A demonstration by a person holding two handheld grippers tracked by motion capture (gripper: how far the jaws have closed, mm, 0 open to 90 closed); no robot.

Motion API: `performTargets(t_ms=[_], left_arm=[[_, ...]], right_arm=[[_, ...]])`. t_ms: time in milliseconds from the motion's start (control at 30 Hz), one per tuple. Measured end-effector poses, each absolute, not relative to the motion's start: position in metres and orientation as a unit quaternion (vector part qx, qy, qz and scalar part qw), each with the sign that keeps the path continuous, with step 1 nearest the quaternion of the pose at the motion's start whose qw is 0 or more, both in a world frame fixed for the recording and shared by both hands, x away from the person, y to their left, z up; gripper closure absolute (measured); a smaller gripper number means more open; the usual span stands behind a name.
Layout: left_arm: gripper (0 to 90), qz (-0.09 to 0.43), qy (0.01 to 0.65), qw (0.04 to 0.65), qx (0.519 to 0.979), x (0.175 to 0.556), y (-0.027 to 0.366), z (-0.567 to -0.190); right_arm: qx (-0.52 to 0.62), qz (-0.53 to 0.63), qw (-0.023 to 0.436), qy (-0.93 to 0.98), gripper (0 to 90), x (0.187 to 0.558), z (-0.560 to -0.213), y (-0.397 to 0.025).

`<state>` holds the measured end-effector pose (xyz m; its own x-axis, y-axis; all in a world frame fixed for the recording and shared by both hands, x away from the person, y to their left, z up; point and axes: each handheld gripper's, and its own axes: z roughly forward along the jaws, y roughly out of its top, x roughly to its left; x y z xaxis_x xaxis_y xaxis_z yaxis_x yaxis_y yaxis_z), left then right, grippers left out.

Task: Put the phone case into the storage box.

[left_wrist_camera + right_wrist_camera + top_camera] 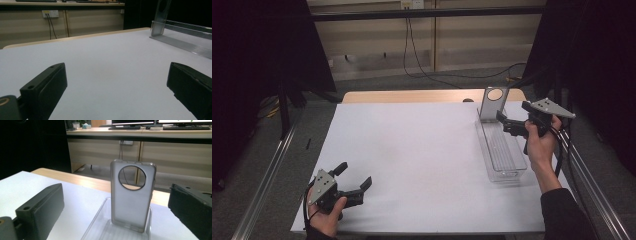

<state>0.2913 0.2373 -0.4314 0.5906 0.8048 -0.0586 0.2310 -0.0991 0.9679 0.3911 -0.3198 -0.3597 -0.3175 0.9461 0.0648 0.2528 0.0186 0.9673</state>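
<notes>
Gaping wide, empty: left gripper [356, 179] jaws over table [412, 150]; right gripper [507, 123] jaws spread near phone case [132, 195].

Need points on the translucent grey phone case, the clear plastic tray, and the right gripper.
translucent grey phone case [132, 205], right gripper view, flat back panel below the round cutout
clear plastic tray [503, 150], high view, ribbed floor at mid-length
right gripper [504, 122], high view, midway between its open fingertips

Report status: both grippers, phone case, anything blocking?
Left gripper open, empty, low at near left. Right gripper open, facing the phone case. Case upright at far end of clear tray. Nothing between.
</notes>
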Motion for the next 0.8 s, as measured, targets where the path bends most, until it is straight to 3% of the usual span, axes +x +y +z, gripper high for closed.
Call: performTargets(t_ms=[800], left_arm=[[3.7,0.261,0.378,0.571,0.68,0.29,0.24,-0.428]], right_arm=[[0.48,0.511,0.356,0.619,0.2,0.336,-0.378,-0.318]])
